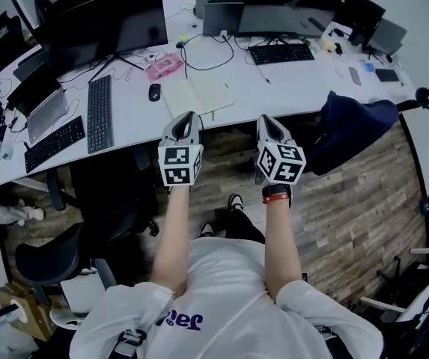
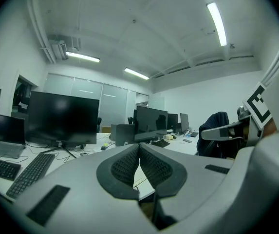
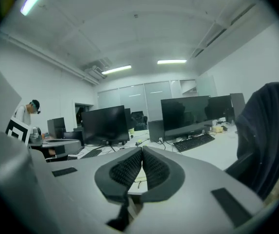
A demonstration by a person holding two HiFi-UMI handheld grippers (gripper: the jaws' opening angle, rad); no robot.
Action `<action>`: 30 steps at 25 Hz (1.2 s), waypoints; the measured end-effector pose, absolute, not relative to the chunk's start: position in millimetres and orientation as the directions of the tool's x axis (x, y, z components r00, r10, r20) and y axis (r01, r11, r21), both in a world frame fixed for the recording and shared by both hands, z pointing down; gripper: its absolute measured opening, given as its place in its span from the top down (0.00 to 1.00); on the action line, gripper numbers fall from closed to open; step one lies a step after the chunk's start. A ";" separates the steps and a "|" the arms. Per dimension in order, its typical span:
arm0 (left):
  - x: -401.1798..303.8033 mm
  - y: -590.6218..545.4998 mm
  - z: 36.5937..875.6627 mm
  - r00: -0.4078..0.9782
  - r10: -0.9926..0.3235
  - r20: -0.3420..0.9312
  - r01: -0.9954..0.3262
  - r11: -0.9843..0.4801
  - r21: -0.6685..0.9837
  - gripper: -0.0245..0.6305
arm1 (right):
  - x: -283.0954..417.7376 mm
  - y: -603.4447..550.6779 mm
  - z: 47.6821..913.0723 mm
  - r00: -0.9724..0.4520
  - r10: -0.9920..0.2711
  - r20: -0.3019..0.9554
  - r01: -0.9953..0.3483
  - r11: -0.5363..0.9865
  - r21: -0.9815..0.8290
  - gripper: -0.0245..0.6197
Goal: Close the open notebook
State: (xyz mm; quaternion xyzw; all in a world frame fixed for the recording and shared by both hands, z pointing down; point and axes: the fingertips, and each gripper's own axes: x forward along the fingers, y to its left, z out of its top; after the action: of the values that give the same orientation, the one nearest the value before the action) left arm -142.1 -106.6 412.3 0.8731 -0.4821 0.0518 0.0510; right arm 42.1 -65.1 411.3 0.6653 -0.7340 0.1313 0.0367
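The open notebook point(image 1: 198, 96) lies flat with pale pages on the white desk point(image 1: 304, 88), near its front edge. Both grippers are held side by side in front of the desk edge, pointing at it and short of the notebook. My left gripper point(image 1: 187, 117) is shut with nothing in it, its tips just below the notebook's near edge. My right gripper point(image 1: 267, 120) is shut and empty too, off to the notebook's right. In the left gripper view the pads point(image 2: 124, 165) meet, and a strip of pale page point(image 2: 141, 183) shows under them. The right gripper view shows its pads point(image 3: 155, 168) pressed together.
A mouse point(image 1: 154, 91), a pink object point(image 1: 164, 66) and a keyboard point(image 1: 99, 113) lie left of the notebook. Monitors point(image 1: 109, 25) stand behind. Another keyboard point(image 1: 281, 52) is at the right. A chair with a dark jacket point(image 1: 353, 129) stands right; a black chair point(image 1: 113, 200) is left.
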 end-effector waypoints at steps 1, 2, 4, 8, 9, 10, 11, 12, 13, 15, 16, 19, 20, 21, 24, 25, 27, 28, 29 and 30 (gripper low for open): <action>-148.2 -113.4 415.2 0.517 -0.843 0.150 -0.855 -0.516 0.047 0.93 | 37.2 -75.9 413.8 -0.131 -0.963 0.236 -0.985 0.099 -0.143 0.96; -154.9 -120.5 416.9 0.499 -0.852 0.156 -0.866 -0.497 0.052 0.93 | 32.3 -87.2 415.3 -0.151 -0.959 0.239 -0.983 0.119 -0.143 0.96; -167.8 -136.1 416.5 0.456 -0.876 0.158 -0.890 -0.454 0.050 0.93 | 22.7 -112.1 416.0 -0.195 -0.951 0.238 -0.975 0.162 -0.152 0.96; -179.8 -161.4 411.4 0.384 -0.909 0.162 -0.923 -0.384 0.030 0.93 | 9.4 -159.1 416.5 -0.280 -0.930 0.240 -0.953 0.241 -0.182 0.96; -182.0 -167.9 409.1 0.367 -0.916 0.159 -0.929 -0.368 0.026 0.93 | 5.0 -171.6 415.3 -0.304 -0.922 0.238 -0.946 0.264 -0.186 0.96; -184.5 -175.0 407.1 0.349 -0.924 0.157 -0.936 -0.350 0.023 0.93 | -0.5 -184.3 413.8 -0.330 -0.914 0.236 -0.938 0.290 -0.190 0.96; -187.0 -181.6 406.3 0.331 -0.930 0.158 -0.943 -0.332 0.020 0.93 | -6.2 -195.8 412.9 -0.357 -0.904 0.234 -0.929 0.316 -0.195 0.96; -188.5 -187.3 406.7 0.314 -0.935 0.163 -0.949 -0.315 0.016 0.93 | -11.1 -205.6 413.1 -0.382 -0.894 0.234 -0.919 0.341 -0.199 0.96; -188.6 -192.8 407.5 0.299 -0.939 0.168 -0.954 -0.301 0.012 0.93 | -14.6 -214.7 413.7 -0.406 -0.883 0.235 -0.909 0.364 -0.203 0.96; -186.4 -206.2 407.7 0.271 -0.947 0.173 -0.962 -0.273 0.011 0.93 | -18.3 -234.6 414.4 -0.448 -0.862 0.236 -0.890 0.406 -0.206 0.96; -184.7 -212.7 408.0 0.257 -0.951 0.173 -0.966 -0.258 0.013 0.93 | -19.3 -244.5 415.3 -0.468 -0.852 0.237 -0.881 0.426 -0.206 0.96; -178.6 -226.9 417.7 0.214 -0.960 0.182 -0.977 -0.213 0.025 0.93 | -20.5 -268.5 423.9 -0.523 -0.816 0.246 -0.851 0.483 -0.206 0.96; -176.4 -231.0 423.3 0.200 -0.962 0.188 -0.980 -0.198 0.028 0.93 | -20.5 -275.4 427.6 -0.541 -0.804 0.248 -0.840 0.501 -0.207 0.96; -173.6 -235.1 429.2 0.187 -0.963 0.193 -0.982 -0.184 0.032 0.93 | -19.8 -282.2 431.3 -0.557 -0.792 0.250 -0.830 0.518 -0.207 0.96; -161.9 -244.3 447.0 0.157 -0.966 0.207 -0.987 -0.148 0.060 0.93 | -14.4 -301.7 442.9 -0.597 -0.761 0.253 -0.802 0.557 -0.216 0.96; -158.3 -245.4 453.2 0.149 -0.965 0.214 -0.988 -0.136 0.074 0.93 | -13.3 -306.8 447.1 -0.611 -0.749 0.257 -0.792 0.570 -0.221 0.96; -154.2 -246.8 466.8 0.129 -0.963 0.236 -0.989 -0.109 0.098 0.93 | -13.8 -315.2 456.2 -0.641 -0.720 0.268 -0.768 0.596 -0.235 0.96; -153.7 -247.3 473.9 0.118 -0.961 0.251 -0.990 -0.094 0.107 0.93 | -15.0 -318.4 460.9 -0.654 -0.705 0.274 -0.757 0.607 -0.243 0.96; -154.0 -247.0 480.9 0.106 -0.958 0.265 -0.990 -0.077 0.119 0.93 | -16.5 -320.5 465.8 -0.666 -0.690 0.282 -0.746 0.617 -0.251 0.96; -155.1 -246.2 487.8 0.093 -0.956 0.277 -0.990 -0.058 0.132 0.93 | -18.5 -321.6 470.6 -0.678 -0.675 0.290 -0.735 0.628 -0.258 0.96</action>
State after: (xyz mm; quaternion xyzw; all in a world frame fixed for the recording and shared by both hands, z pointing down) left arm -155.1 -246.2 487.8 0.7250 -0.6710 0.0578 0.1443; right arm -18.5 -321.6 470.6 0.3923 -0.8983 0.1797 0.0830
